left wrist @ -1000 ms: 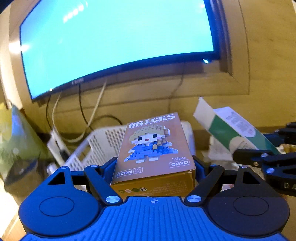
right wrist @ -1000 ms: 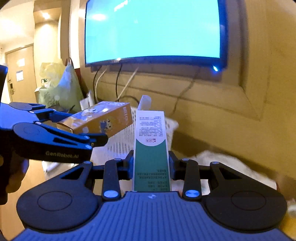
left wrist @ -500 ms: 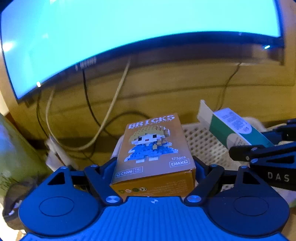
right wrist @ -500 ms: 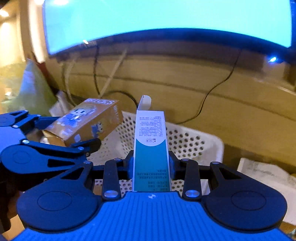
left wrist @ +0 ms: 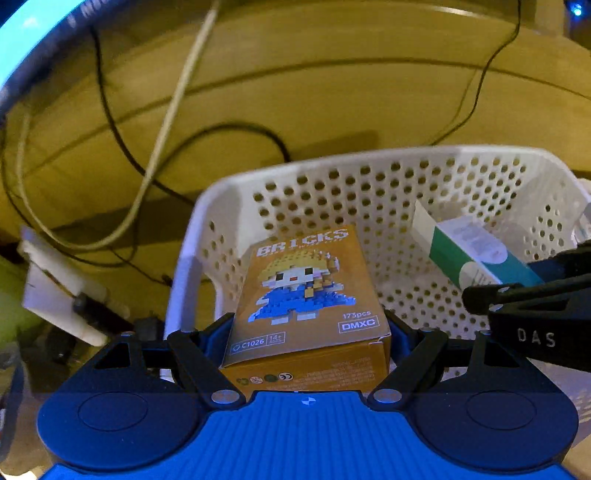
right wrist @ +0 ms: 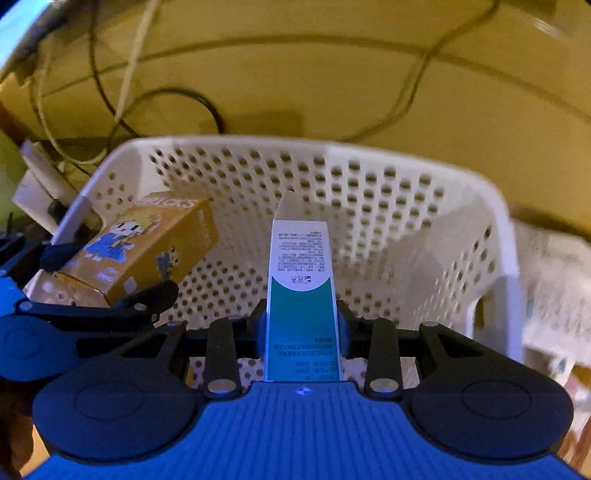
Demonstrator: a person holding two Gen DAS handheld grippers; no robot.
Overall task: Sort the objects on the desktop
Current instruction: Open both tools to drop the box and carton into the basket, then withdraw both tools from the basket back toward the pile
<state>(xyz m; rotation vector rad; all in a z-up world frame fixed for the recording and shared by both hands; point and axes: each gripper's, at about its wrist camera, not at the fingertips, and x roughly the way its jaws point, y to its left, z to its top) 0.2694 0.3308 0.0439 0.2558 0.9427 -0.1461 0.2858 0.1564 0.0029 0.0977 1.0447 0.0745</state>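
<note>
My left gripper (left wrist: 308, 332) is shut on an orange "BRICKS" toy box (left wrist: 303, 291) and holds it over the left part of a white perforated basket (left wrist: 332, 173). My right gripper (right wrist: 301, 325) is shut on a white and green carton (right wrist: 301, 280) with its top flap open, held over the middle of the same basket (right wrist: 406, 162). The orange box (right wrist: 147, 243) and the left gripper (right wrist: 96, 291) show at the left of the right wrist view. The carton (left wrist: 476, 254) and the right gripper (left wrist: 498, 291) show at the right of the left wrist view.
A wooden wall panel (left wrist: 332, 92) with black and white cables (left wrist: 173, 110) rises behind the basket. A white power strip (left wrist: 55, 288) lies left of the basket. White crumpled material (right wrist: 554, 266) lies to its right. The monitor edge (left wrist: 22, 33) is at top left.
Both grippers have tilted down and moved forward with their boxes, from facing the monitor to being over the basket's inside. Both stay shut on their boxes.
</note>
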